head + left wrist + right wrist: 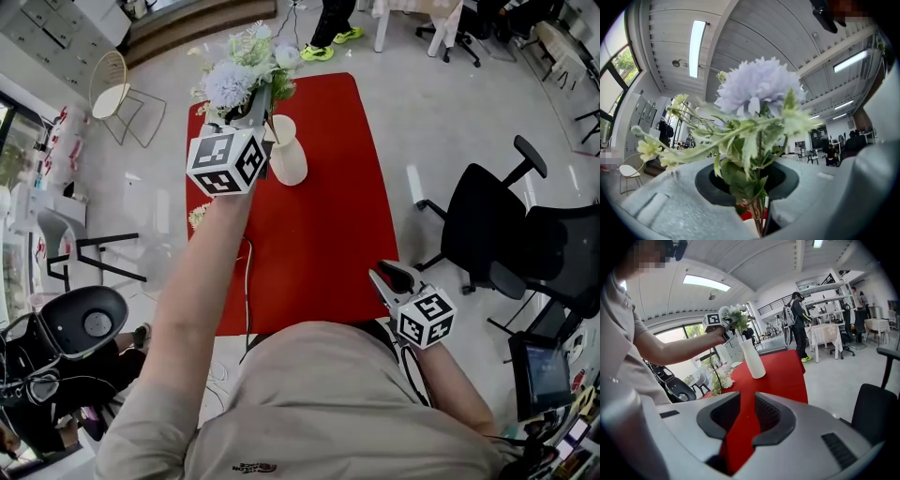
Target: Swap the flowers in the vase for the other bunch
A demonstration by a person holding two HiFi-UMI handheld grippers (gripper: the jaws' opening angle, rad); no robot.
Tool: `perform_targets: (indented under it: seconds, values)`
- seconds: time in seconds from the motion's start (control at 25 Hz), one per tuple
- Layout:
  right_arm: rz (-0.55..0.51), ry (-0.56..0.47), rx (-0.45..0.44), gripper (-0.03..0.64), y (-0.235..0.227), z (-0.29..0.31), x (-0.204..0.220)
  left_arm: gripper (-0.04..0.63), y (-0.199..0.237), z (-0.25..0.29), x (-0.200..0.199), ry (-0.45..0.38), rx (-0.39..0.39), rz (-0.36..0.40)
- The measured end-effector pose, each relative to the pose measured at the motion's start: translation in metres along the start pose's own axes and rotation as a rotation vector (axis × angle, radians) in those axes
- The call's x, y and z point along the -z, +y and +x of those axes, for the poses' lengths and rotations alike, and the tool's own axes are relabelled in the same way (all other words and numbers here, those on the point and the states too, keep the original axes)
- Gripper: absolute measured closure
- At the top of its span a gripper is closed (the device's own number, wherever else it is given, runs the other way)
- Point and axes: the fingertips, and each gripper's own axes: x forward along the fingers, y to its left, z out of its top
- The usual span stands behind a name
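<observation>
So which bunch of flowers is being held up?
The lilac bunch, clamped in the left gripper; the other bunch, with white blooms, lies on the red table.

head view looks steeply down on the red table [319, 244] and vase [287, 150]; the low right gripper view shares both.

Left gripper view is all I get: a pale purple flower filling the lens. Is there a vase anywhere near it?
Observer: Yes. A white vase stands on the red table, just below the held bunch.
Operator: Any other flowers?
Observer: A second bunch, whitish, lies at the table's edge, apart from the vase.
Operator: And the other hand?
Observer: The right gripper hangs back near the person's body, jaws apart, empty.
</observation>
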Motion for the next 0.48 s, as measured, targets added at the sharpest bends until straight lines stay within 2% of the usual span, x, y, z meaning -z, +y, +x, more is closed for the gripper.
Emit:
perform_targets:
  seconds: [0.28, 0.48]
  values:
    - [0.002, 0.003, -0.004, 0.514, -0.001, 0.002, 0.003, 0.440, -0.014, -0.008, 0.024, 0.064, 0.036, 0.048]
    - [0.003, 0.005, -0.007, 0.514, -0.001, 0.004, 0.003, 0.419, -0.014, -0.012, 0.042, 0.112, 0.033, 0.029]
